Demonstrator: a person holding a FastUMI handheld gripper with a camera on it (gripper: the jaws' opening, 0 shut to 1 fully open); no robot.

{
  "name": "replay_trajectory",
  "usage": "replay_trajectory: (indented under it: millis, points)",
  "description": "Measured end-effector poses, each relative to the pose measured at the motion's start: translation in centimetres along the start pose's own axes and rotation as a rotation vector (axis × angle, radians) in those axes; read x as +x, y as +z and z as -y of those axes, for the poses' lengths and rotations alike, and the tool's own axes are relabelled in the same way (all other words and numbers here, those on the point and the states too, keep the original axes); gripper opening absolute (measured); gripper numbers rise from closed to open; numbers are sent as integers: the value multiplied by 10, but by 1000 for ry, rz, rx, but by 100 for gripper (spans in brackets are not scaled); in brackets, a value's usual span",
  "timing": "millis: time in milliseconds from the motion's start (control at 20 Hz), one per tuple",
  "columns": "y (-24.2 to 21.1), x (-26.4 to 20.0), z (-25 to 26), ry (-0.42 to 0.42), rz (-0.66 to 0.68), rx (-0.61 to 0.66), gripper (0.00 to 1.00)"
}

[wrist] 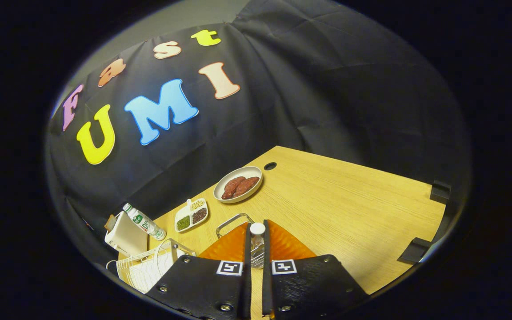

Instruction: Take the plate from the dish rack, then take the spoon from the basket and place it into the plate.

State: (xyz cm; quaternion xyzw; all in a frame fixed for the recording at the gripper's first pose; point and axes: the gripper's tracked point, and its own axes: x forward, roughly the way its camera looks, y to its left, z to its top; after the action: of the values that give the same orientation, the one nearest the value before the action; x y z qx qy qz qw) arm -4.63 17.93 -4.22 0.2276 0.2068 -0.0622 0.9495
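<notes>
While the gripper (pixel 256 243) hangs over the near part of the wooden table (pixel 349 209), its two fingers stand close together, with a narrow gap between them. In that gap sits a spoon (pixel 257 235): the rounded white end shows at the fingertips and a clear, glassy part runs back between the fingers. Both fingers appear to press on it, so the spoon is held.

Directly under and just ahead of the fingers lies an orange plate (pixel 282 244), flat on the table; its textured surface shows on both sides of the fingers. A wire basket (pixel 233 221) with a metal rim sits at the plate's far left edge, touching or nearly so; I cannot tell which.

Left of the fingers stands a white dish rack (pixel 142 266), wire-built. Just beyond the rack are a white box (pixel 125 234) and a small bottle (pixel 144 221) with a green label, lying tilted. Further along is a white divided dish (pixel 191 215) with green, dark and pale grains. Beyond that, well apart from the gripper, an oval dish (pixel 238 184) holds reddish-brown pieces of meat. A round hole (pixel 270 166) marks the table near the far edge.
</notes>
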Motion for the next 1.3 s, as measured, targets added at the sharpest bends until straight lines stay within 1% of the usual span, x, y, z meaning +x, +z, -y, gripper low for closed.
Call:
replay_trajectory:
  millis: [300,400,500,600,800,1050,1200,1300]
  points:
    - [46,-41,-41,49,107,-151,10]
    - [62,-57,-53,41,146,-212,10]
    - [68,-71,-68,41,161,-267,10]
    - [69,-86,-88,62,169,-318,9]
    - [45,-118,-129,120,135,-372,9]
    - [0,-164,-181,246,73,-386,9]
    - [-23,-184,-200,302,47,-408,9]
    - [-40,-193,-207,323,28,-431,9]
